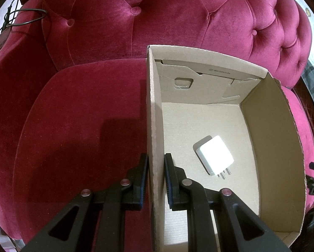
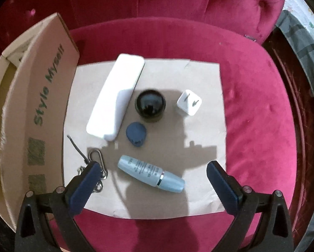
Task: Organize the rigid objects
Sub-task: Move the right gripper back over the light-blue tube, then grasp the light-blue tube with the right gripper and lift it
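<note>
Left wrist view: the left gripper [image 1: 156, 180] is clamped on the near side wall of the cardboard box [image 1: 154, 109], one finger outside and one inside, steadying it on the red velvet sofa [image 1: 83, 113]. One white charger [image 1: 215, 156] already lies on the box floor, prongs toward the camera. In the right wrist view, the right gripper [image 2: 152, 180] stands with its jaws spread as wide as they go, holding nothing, poised over the cardboard sheet [image 2: 207, 130] that carries the remaining items. The pale blue tube [image 2: 151, 173] lies between the fingers but apart from both pads; judged from this, it is the next pick. Farther off sit a blue oval tag [image 2: 136, 134], a black round jar [image 2: 150, 105], a second white charger [image 2: 189, 103] with prongs up, and a long white case [image 2: 114, 98]. A carabiner with keys [image 2: 98, 168] lies just beside the left finger. Risks, as judged: the tube is round and lies askew to the jaws, so an off-centre closure may roll it or squirt it out. The left finger may snag the carabiner on descent. The sheet rests on soft cushion, so downward pressure may tilt it and shift the items.
</note>
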Tool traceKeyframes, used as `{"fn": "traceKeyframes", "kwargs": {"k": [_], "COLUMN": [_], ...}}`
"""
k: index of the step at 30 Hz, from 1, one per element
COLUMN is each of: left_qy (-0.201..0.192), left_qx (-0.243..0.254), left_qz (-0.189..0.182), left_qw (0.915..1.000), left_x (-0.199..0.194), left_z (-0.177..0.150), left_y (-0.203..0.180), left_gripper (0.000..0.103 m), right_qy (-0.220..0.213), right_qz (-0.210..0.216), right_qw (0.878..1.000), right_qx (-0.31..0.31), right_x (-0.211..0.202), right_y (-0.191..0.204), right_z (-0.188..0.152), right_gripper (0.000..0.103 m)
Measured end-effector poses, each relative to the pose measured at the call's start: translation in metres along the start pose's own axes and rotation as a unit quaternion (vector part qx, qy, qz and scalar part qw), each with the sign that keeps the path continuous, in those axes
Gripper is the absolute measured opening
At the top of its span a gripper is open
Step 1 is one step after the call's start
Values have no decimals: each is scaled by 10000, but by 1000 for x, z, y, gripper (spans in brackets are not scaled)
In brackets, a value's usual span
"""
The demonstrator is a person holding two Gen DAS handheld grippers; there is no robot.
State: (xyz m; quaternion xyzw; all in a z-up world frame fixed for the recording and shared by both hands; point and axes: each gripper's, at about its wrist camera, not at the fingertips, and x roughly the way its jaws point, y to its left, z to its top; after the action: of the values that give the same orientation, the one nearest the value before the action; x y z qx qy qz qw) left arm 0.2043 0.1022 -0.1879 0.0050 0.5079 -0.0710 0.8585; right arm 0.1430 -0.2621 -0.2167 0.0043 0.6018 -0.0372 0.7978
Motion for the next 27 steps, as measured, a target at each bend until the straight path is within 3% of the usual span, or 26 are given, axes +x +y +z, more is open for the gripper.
{"fn": "traceKeyframes", "kwargs": {"k": [13, 18, 22, 24, 26, 27], "left_qy": [1, 3, 3, 2, 2, 3], "left_qx": [1, -11, -17, -13, -17, -20], "left_qz": [17, 13, 5, 9, 5, 2], "left_qw": [10000, 10000, 10000, 10000, 10000, 10000], "left_x": [0, 0, 0, 0, 0, 0], "left_z": [-1, 0, 0, 0, 0, 0], "left_y": [-2, -3, -2, -2, -2, -2], "left_gripper": [16, 16, 16, 16, 16, 16], "right_qy": [350, 455, 519, 543, 578, 579], "right_qz": [-10, 70, 161, 184, 199, 187], "right_qw": [9992, 9986, 9981, 9977, 9973, 9973], "right_qx": [-212, -250, -304, -361, -396, -415], "right_x": [35, 41, 42, 43, 42, 42], "right_y": [2, 0, 2, 4, 8, 9], "right_z": [-4, -2, -2, -2, -4, -5], "right_gripper": [103, 96, 77, 61, 32, 29]}}
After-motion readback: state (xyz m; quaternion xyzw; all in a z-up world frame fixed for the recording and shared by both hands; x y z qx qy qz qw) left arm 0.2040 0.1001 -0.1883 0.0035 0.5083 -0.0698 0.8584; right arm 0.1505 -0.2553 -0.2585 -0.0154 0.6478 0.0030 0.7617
